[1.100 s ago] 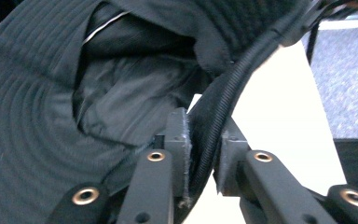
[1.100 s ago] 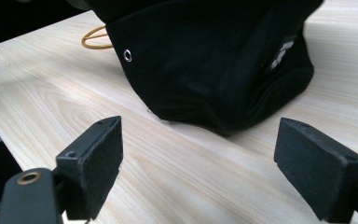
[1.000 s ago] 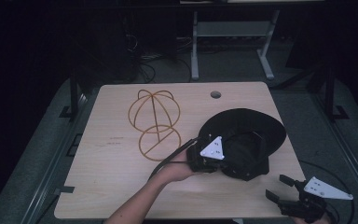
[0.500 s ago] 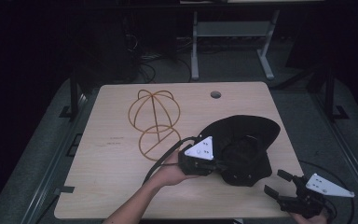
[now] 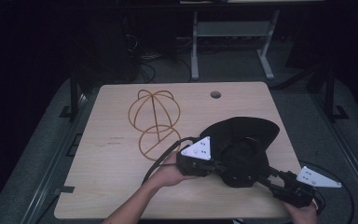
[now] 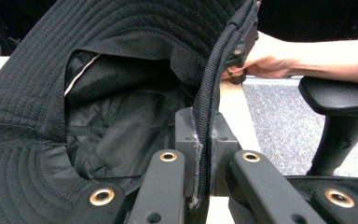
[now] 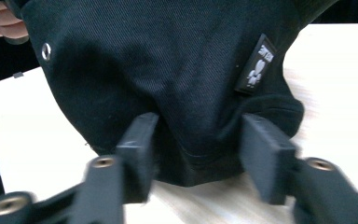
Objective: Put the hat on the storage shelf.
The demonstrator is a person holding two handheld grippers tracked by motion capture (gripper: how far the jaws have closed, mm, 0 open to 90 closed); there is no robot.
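1. Wire stand (image 5: pixel 154 122) sits on the left half of the bench (image 5: pixel 102 182), upright, well apart from the hat. Nothing is on it. It is a dome frame on a ring base, so judged to be where the hat goes.

2. Left tool (image 5: pixel 214 164) is clamped on the hat's brim. In the left gripper view the stitched brim edge (image 6: pixel 208 116) runs straight down between the closed jaws, pads tight on both faces. Gripping the brim rather than the crown leaves the crown hollow and free; judged deliberate, so the hat can go over the frame.

3. Hat (image 5: pixel 242 149), black bucket type, is at the right-centre of the bench, tipped on its side with the lining (image 6: pixel 121 126) facing the left tool. Its lower part touches or nearly touches the bench; I cannot tell which.

4. Right tool (image 7: pixel 198 149) has just been closing around the crown. In the right gripper view the crown fabric (image 7: pixel 168 70) bulges between the two jaws; the left pad touches cloth, the right pad stands just beside it, so no firm pinch yet. Blur makes this uncertain. Judged purpose: a second hold opposite the brim to steady and spread the hat.

5. A small label (image 7: pixel 256 65) on the crown faces the right tool.
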